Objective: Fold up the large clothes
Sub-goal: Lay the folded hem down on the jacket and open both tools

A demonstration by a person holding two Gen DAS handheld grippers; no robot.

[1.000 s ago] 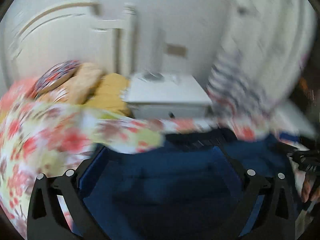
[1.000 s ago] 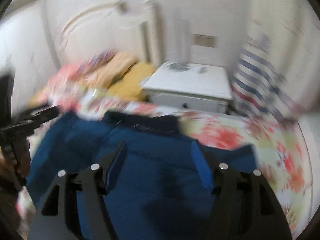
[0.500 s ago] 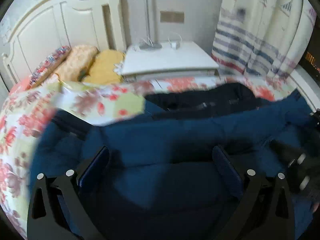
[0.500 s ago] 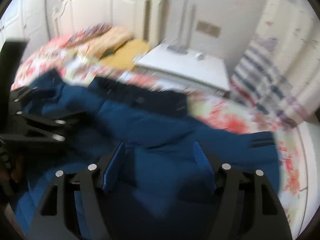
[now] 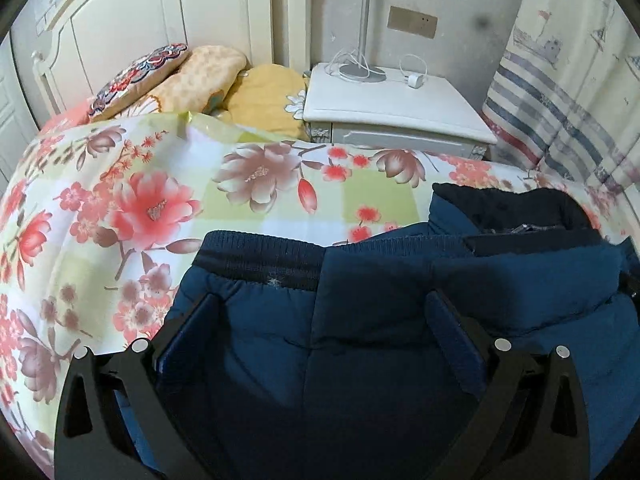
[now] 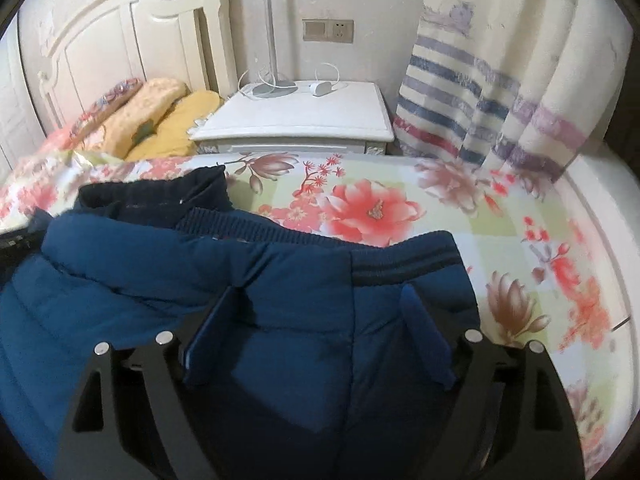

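- A padded blue jacket point(image 5: 360, 320) is lying on a floral bedspread point(image 5: 140, 208), folded so that its ribbed hem point(image 5: 260, 256) is sitting up near its dark collar point(image 5: 508, 208).
- The left gripper point(image 5: 324, 328) is hovering low over the hem's left part. Its jaws are standing wide apart, with fabric lying between them and nothing pinched.
- The right gripper point(image 6: 320, 320) is doing the same over the hem's right part, jaws spread and holding nothing.
- Judging by this, the bottom-to-top fold is just being completed, with the hem released.
- The next move is probably calling for smoothing the bulky layers, then taking a side edge to fold across. The puffy padding may be springing back open.
- Compared with half a second ago, the views are sharp now and the jacket is resting settled; the hem, then bunched and in motion, is lying flat.
- A white nightstand point(image 6: 296, 120), pillows point(image 5: 208, 76) and a striped curtain point(image 6: 480, 92) are standing beyond the bed.
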